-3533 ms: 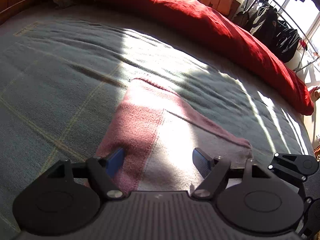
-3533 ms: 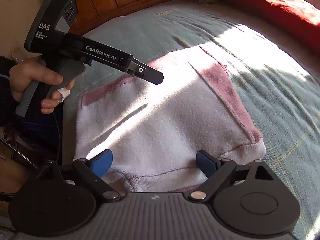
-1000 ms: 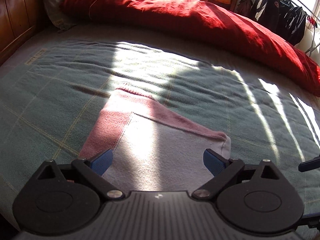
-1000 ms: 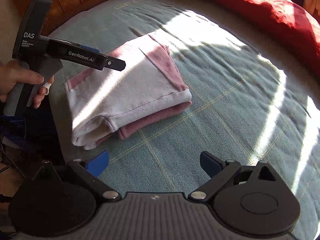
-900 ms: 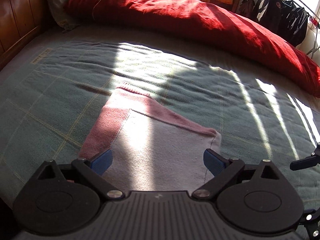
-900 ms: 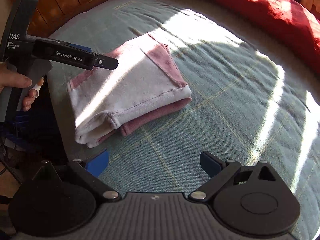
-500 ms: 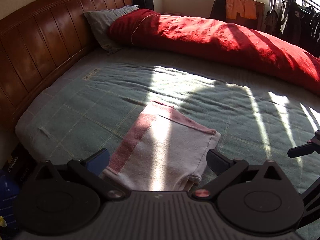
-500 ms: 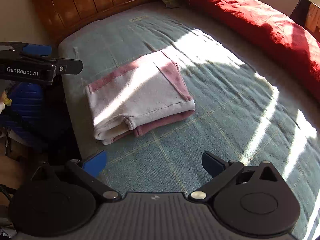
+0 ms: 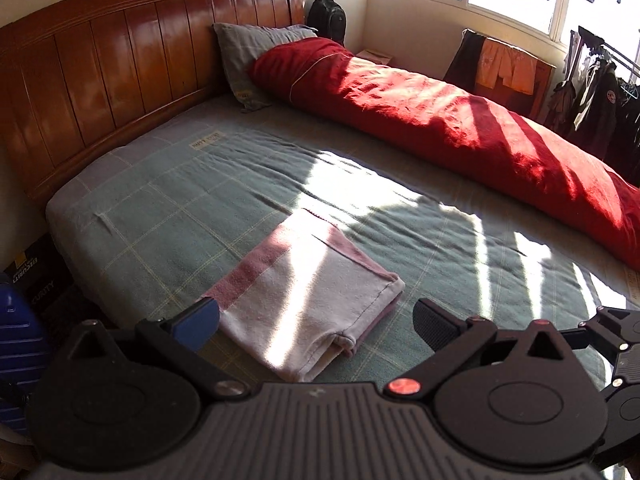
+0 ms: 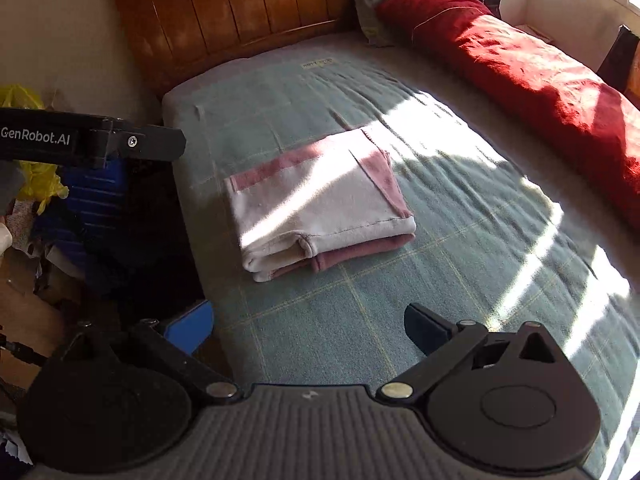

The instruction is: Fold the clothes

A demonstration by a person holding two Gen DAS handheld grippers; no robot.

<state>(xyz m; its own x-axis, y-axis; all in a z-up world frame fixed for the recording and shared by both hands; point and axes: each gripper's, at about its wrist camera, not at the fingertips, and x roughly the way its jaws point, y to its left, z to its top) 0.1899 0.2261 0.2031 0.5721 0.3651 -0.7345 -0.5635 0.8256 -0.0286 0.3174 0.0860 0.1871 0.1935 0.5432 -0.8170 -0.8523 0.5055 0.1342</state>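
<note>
1. Left claw (image 9: 316, 318): spread wide, grasping nothing, raised above the near edge of the bed (image 9: 168, 216), well clear of the garment
2. Garment (image 9: 316, 292): pink-and-white, lying flat near the bed's near edge as a compact rectangle, doubled over in layers, darker pink layer showing under the pale one along the near side in the right view (image 10: 320, 200)
3. Edges fairly square, top smooth, a small bulge at the near corner where a hem rolls inward
4. Right claw (image 10: 308, 330): likewise released and empty, held above bare blanket (image 10: 460, 240), near the garment but apart from it
5. Farther right: red duvet (image 9: 460, 120) bundled along the far side of the bed, touching nothing of the task's
6. Progress, as a judgement: garment already lying as the task wants, so folding of this piece looks done
7. Left to do, as far as shown: perhaps only tucking the bulged corner; no other loose clothes seen on the bed; whether the dark clothes (image 9: 600, 100) hanging by the window belong to the job cannot be told
</note>
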